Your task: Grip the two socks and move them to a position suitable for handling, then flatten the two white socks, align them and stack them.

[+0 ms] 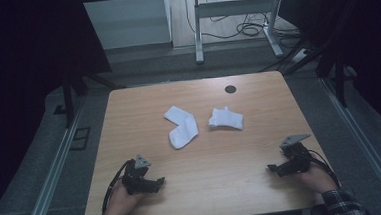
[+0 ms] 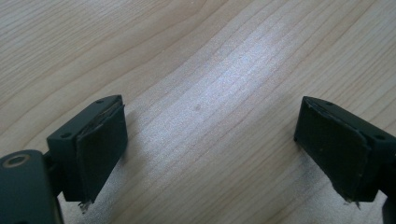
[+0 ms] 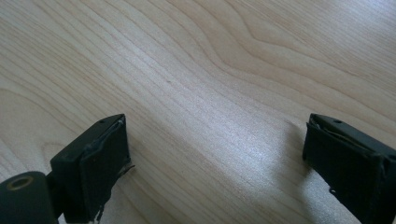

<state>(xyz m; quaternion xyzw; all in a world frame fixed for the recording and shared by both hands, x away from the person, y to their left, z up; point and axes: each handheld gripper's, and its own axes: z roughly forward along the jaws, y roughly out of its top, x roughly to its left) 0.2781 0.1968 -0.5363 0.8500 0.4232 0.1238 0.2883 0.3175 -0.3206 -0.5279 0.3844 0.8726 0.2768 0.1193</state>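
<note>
Two white socks lie on the wooden table. The left sock is bent in an L shape near the middle; the right sock is crumpled beside it. My left gripper rests near the front left edge, held by a hand, well short of the socks. My right gripper rests at the front right. In the left gripper view the left gripper is open over bare wood. In the right gripper view the right gripper is open too, nothing between its jaws.
A round dark cable hole sits near the table's far edge. Beyond the table stands a white desk frame with cables on the floor. Metal rails run along both sides of the table.
</note>
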